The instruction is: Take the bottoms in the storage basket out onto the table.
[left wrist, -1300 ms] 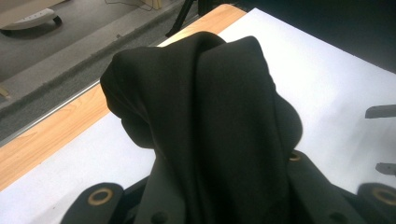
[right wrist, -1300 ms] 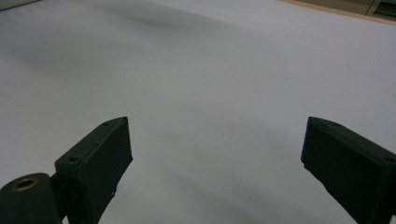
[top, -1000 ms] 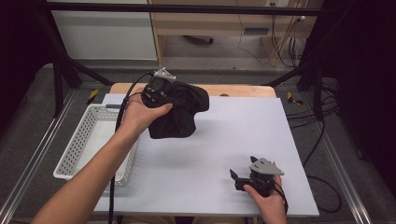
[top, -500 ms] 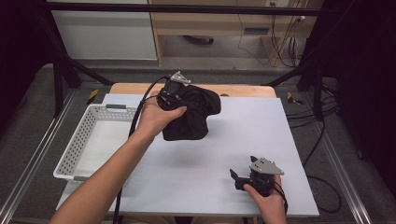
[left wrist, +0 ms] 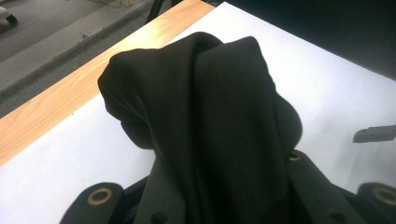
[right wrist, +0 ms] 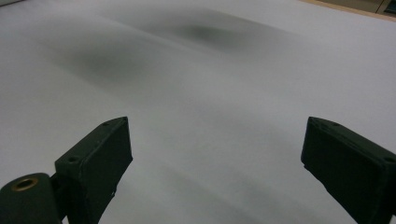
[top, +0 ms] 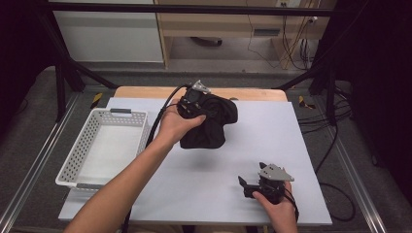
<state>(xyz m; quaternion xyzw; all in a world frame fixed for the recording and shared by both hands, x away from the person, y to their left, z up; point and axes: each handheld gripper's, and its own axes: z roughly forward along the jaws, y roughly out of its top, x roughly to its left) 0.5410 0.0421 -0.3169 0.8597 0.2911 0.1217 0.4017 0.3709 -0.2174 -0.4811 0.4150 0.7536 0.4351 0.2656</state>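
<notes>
left gripper (top: 194,104) clamped on black cloth (top: 210,124), just carried away from basket (top: 87,141) | probably setting it down | right gripper (top: 252,184) jaws apart, I'm idling it

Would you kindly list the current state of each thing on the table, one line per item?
Black fabric garment: bunched up, gripped and hanging from the left gripper, lower part meeting the white table sheet.
Left gripper: shut on the garment.
Right gripper: open, nothing between its jaws, low over the sheet.
White perforated plastic basket: upright, empty, at the table's left edge.
White table sheet: flat over the wooden tabletop.
</notes>
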